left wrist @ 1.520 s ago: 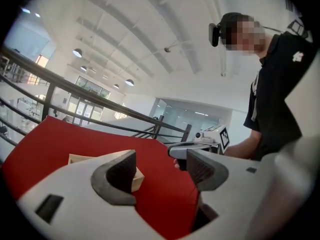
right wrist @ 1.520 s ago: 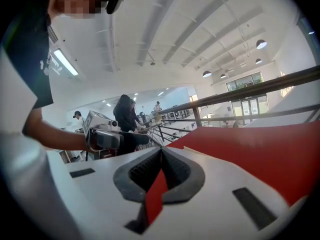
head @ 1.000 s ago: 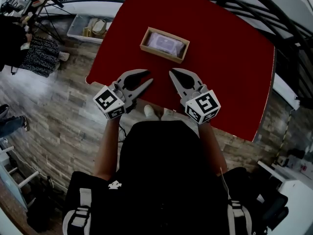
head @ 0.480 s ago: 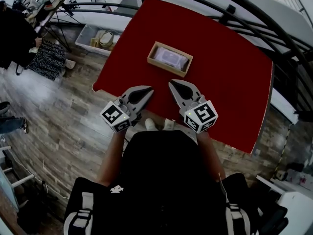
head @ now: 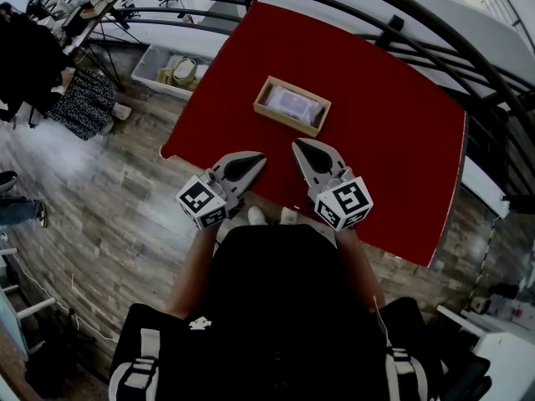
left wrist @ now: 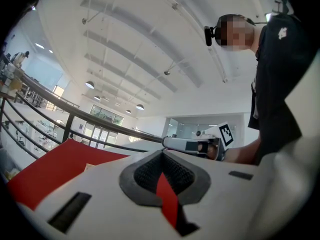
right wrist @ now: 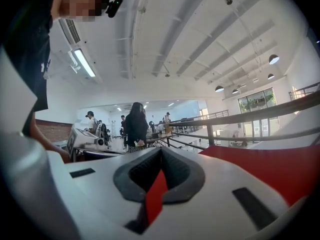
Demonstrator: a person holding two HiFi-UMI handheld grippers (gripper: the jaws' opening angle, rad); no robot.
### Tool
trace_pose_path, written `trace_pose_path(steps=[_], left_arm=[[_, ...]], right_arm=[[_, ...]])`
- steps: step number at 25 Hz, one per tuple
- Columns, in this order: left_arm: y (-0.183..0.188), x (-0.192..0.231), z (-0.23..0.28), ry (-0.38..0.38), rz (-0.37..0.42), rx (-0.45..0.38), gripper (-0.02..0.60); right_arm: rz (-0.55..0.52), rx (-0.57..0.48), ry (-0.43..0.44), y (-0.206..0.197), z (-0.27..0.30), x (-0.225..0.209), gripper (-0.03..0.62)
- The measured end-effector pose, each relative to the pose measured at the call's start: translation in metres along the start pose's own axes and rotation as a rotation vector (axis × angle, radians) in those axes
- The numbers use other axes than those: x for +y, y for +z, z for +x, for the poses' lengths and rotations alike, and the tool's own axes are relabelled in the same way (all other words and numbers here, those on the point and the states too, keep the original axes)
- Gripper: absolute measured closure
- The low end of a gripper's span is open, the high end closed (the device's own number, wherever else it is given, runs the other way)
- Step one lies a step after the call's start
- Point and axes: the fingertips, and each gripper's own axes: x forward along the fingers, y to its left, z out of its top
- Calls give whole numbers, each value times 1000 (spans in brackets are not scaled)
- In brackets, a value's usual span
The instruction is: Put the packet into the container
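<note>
1. The pale purple packet (head: 292,104) lies flat inside the cardboard container (head: 280,121).
2. The container sits on the red table (head: 393,140), toward the side away from the person.
3. The left gripper (head: 261,157) hangs on the person's side of the container, apart from it. Its jaws are pressed together and hold nothing.
4. The right gripper (head: 298,145) is also on the person's side of the container, clear of it. Its jaws are likewise closed and empty.
5. Both grippers' tips point toward the container.
</note>
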Motion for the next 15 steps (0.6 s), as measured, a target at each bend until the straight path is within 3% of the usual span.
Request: trace_pose_path(steps=[5, 15], left_arm=[[7, -5, 2, 14, -9, 36, 572], [5, -1, 3, 7, 18, 22, 572]], right_arm=[[-6, 16, -4, -3, 0, 1, 576], [-13, 29, 22, -5, -4, 6, 576]])
